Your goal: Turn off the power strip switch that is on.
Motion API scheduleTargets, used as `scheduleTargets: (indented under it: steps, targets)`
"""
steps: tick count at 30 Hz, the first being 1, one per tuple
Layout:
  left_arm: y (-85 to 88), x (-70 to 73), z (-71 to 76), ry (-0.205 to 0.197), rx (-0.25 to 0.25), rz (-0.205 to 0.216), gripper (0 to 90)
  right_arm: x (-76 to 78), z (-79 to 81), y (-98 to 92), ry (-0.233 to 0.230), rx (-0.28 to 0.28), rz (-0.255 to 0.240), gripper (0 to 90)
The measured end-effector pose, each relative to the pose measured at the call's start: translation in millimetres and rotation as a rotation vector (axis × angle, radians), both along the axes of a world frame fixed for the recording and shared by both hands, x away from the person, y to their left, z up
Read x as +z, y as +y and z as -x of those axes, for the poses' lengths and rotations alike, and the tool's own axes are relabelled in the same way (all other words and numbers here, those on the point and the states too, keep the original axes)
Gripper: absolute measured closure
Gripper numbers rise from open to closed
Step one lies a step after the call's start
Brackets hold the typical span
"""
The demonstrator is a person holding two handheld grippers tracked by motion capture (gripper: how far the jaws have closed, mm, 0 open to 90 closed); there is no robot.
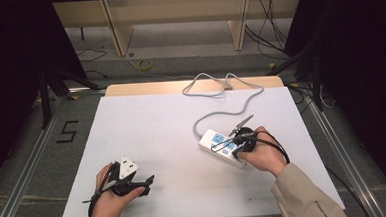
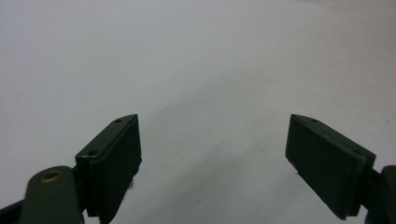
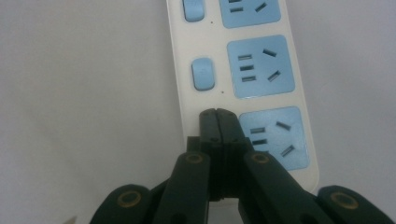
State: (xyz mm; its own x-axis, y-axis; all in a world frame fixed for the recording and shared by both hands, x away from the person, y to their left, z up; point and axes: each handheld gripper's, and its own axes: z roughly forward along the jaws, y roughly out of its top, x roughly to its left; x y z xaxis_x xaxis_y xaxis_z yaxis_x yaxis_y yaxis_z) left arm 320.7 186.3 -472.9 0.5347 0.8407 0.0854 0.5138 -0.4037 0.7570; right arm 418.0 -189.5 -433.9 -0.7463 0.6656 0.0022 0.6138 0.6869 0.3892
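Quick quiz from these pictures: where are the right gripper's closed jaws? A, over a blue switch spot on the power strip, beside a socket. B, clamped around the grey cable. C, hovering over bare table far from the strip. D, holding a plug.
A: in the right gripper view the right gripper has its jaws shut together over the power strip, in line with the blue switches, beside a socket.
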Motion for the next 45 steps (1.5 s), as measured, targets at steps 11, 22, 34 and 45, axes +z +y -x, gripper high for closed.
scheduleTargets:
  steps: [11, 22, 34, 45]
  targets:
    - [-0.2, 0.0, 0.4, 0.000, 0.000, 0.000, 18.1, -1.1, 0.0, 0.0, 0.003, -0.007, -0.003, 90.0]
    - [0.2, -0.4, -0.1, 0.003, -0.003, -0.002, 18.1, -2.1, 0.1, -4.6, 0.005, -0.014, -0.037, 90.0]
    - [-0.8, -0.6, 0.1, 0.004, -0.004, -0.001, 18.1, -2.1, 0.2, -5.2, 0.004, -0.017, -0.043, 90.0]
    - [-0.7, -1.1, -0.1, 0.007, -0.004, -0.001, 18.1, 1.8, 1.3, -6.5, -0.008, -0.018, -0.039, 90.0]
